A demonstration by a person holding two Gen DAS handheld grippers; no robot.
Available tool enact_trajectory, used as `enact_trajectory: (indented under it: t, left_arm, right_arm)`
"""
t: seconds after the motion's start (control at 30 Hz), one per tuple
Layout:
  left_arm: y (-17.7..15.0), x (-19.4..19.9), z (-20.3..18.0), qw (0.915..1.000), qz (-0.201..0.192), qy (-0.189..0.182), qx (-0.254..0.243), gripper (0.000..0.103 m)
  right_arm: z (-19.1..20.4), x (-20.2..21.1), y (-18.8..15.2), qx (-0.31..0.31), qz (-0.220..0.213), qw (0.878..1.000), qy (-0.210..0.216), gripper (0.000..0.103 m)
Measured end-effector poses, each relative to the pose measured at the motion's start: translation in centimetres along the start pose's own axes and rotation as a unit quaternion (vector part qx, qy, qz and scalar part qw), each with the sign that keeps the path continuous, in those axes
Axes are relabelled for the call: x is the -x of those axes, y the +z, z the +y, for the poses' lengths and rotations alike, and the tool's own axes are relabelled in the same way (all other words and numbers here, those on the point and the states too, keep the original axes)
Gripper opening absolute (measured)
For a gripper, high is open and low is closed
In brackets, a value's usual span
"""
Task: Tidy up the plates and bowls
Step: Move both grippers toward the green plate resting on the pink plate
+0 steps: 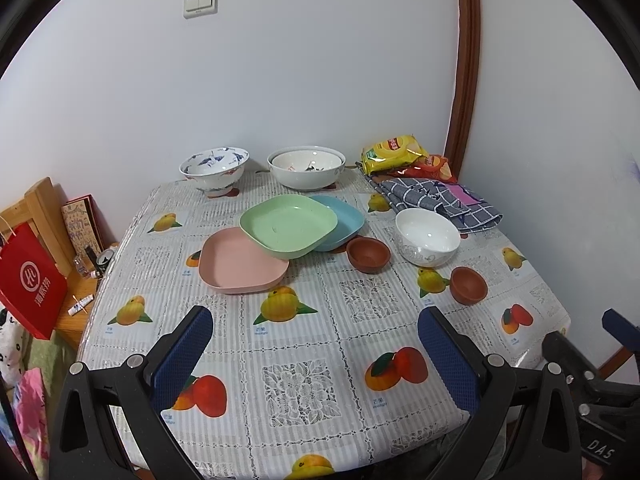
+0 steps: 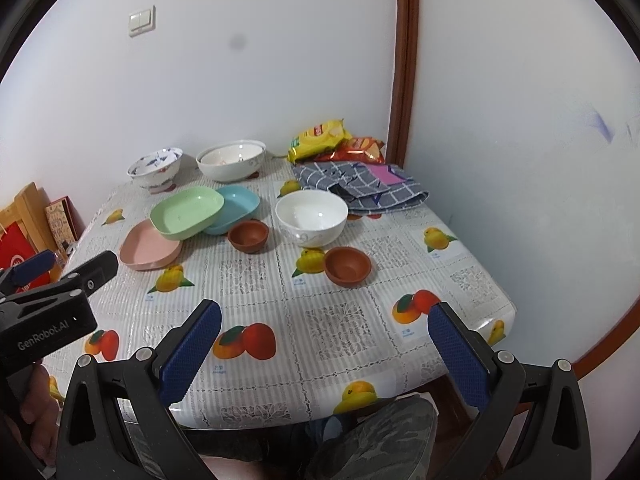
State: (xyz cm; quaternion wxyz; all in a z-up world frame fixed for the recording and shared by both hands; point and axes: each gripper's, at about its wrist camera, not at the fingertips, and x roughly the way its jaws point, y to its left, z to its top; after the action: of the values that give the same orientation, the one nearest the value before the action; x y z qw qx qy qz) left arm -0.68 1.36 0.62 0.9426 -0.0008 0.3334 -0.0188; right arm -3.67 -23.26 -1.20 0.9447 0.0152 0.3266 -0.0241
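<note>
While both grippers are hovering over the near edge of the counter (image 1: pixel 304 344) with its fruit-print plastic cloth, the left gripper (image 1: pixel 316 332) and the right gripper (image 2: pixel 325 326) are each standing with jaws wide apart, holding nothing; the square green plastic plate (image 1: pixel 289 225) is lying mid-counter, overlapping the square pink plastic plate (image 1: pixel 242 261) on its left and the square blue plastic plate (image 1: pixel 340 222) on its right; a small brown clay bowl (image 1: pixel 368 255) is sitting just beside the blue plate, with a white ceramic bowl (image 1: pixel 427 236) near it and a second brown clay bowl (image 1: pixel 468 285) further right; a blue-patterned porcelain bowl (image 1: pixel 214 170) and a large white bowl (image 1: pixel 306 168) are standing by the wall.
</note>
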Motion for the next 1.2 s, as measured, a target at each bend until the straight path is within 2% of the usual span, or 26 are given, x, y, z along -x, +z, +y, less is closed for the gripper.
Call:
enact_trajectory:
  t: [0.57, 1.0, 1.07, 1.2]
  left_arm:
    - [0.3, -5.5, 0.3, 0.9990, 0.044, -0.011, -0.006, 0.103]
    - [2.9, -9.6, 2.4, 0.9977, 0.068, 0.002, 0.000, 0.103]
    - [3.4, -10.6, 3.1, 0.9972, 0.074, 0.001, 0.006, 0.103]
    - [4.3, -12.6, 4.6, 0.9957, 0.089, -0.002, 0.026, 0.103]
  right_arm:
    - [2.0, -7.0, -0.4, 0.027, 0.063, 0.998, -0.004, 0.102]
    - [2.5, -10.4, 2.5, -0.023, 0.071, 0.997, 0.012, 0.102]
    - [2.5, -11.1, 3.1, -0.027, 0.072, 0.997, 0.021, 0.102]
    - [2.5, -12.4, 4.1, -0.033, 0.065, 0.995, 0.068, 0.102]
